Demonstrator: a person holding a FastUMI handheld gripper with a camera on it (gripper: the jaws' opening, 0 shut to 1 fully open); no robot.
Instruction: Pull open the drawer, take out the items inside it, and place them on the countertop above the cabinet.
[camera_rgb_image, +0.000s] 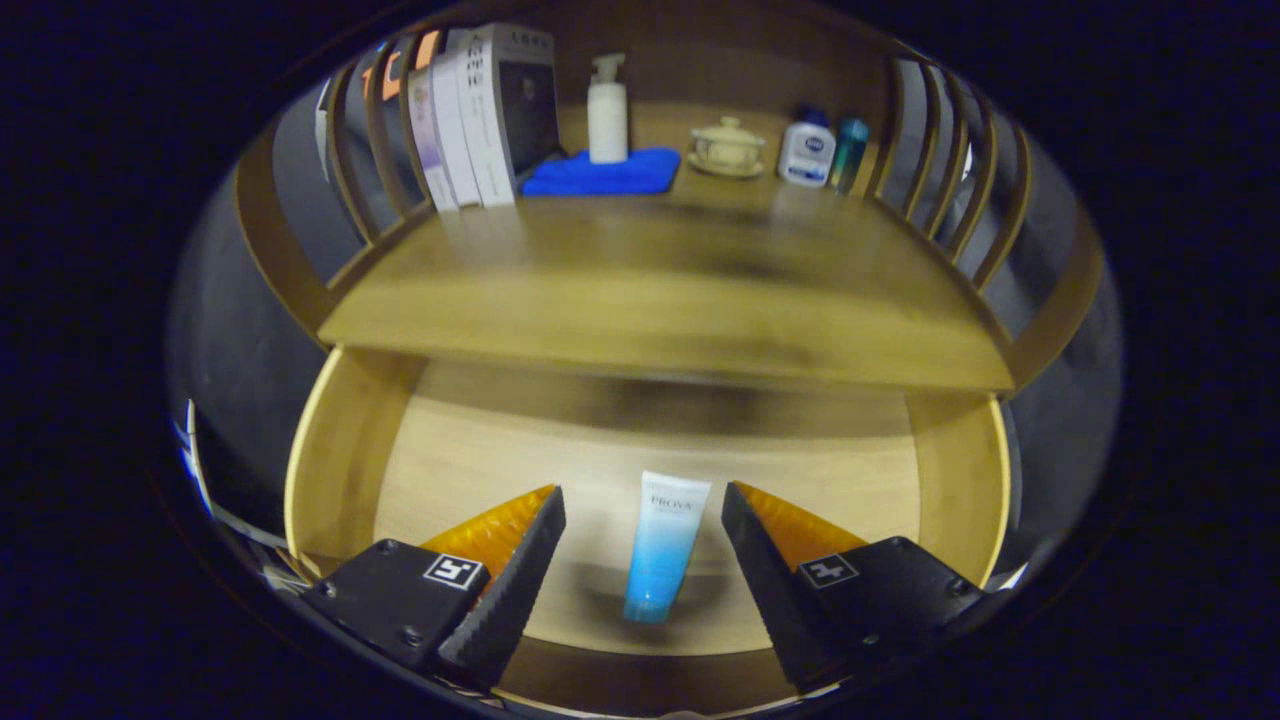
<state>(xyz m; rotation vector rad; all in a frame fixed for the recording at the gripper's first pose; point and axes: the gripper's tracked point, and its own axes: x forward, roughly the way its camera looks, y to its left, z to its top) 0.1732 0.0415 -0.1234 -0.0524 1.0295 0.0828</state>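
Drawer (345, 450) open, 1 tube (664, 545) inside, lying btwn fingers (522, 570), untouched; fingers spread wide. Surface (660, 290) at 12 o'clock: 3 bottles, 1 cloth (600, 174).

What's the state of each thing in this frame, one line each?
Drawer: pulled open.
Tube: lying flat on the drawer floor, between the fingers, untouched.
Gripper: open, fingers either side of the tube, not pressing it.
Pump bottle: upright on the blue cloth.
Lidded cup: lid on.
Books: standing, closed.
Two small bottles: upright, capped.
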